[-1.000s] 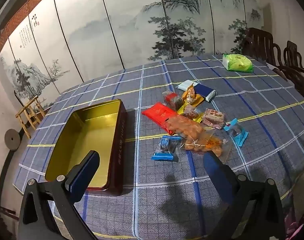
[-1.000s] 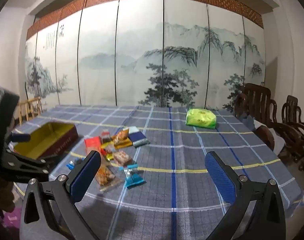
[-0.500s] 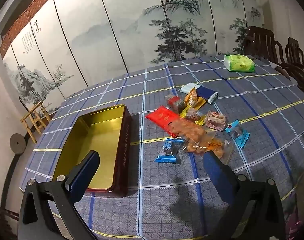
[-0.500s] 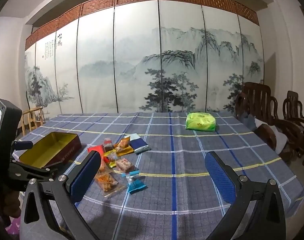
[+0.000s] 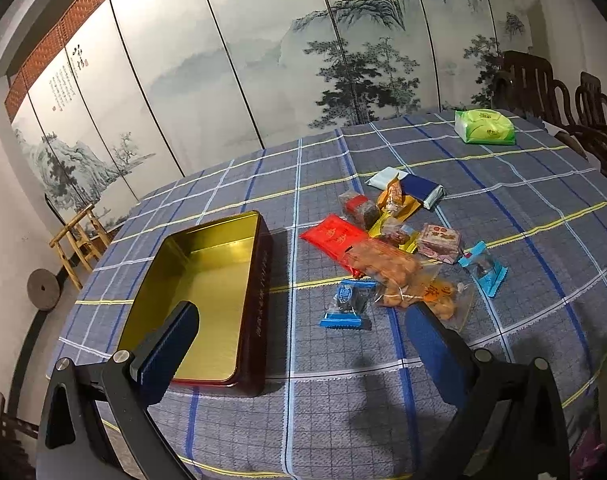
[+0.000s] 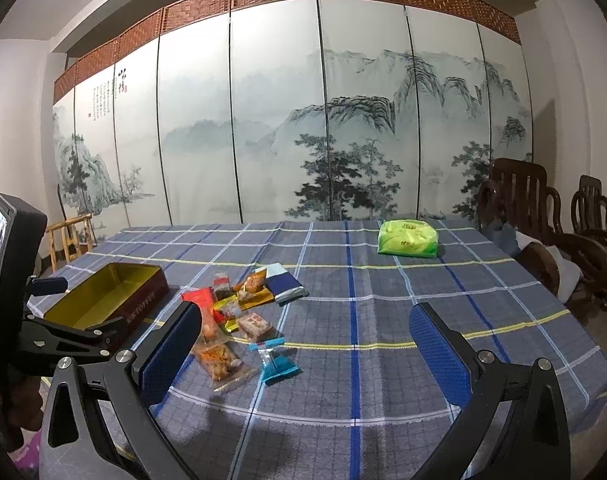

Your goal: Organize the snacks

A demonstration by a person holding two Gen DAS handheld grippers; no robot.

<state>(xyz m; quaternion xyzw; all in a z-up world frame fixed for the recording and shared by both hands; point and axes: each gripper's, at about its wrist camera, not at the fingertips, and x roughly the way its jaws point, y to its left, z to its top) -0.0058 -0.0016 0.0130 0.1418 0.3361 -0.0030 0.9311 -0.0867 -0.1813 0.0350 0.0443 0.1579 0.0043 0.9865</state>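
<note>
An open tin box [image 5: 207, 292] with a gold inside and dark red walls lies on the checked tablecloth, seen too as the tin box [image 6: 107, 296] in the right wrist view. Right of it lies a heap of wrapped snacks: a red packet [image 5: 335, 236], a clear bag of orange snacks [image 5: 407, 280], a blue-ended sweet [image 5: 345, 300], a light blue wrapper [image 5: 483, 268] and a navy packet [image 5: 419, 188]. The snack heap [image 6: 239, 316] shows left of centre. My left gripper [image 5: 299, 340] hangs open above the table's near edge, holding nothing. My right gripper [image 6: 303, 340] is open and empty.
A green packet [image 5: 485, 128] lies at the far right of the table, the same green packet [image 6: 407, 238]. Dark wooden chairs [image 6: 543, 216] stand along the right side. A painted folding screen [image 6: 303, 140] closes the back. A bamboo stand [image 5: 79, 240] is at the left.
Both grippers have risen and tilted upward a little, so the table sits lower in each view. Nothing on the table has moved. Both grippers stay open.
</note>
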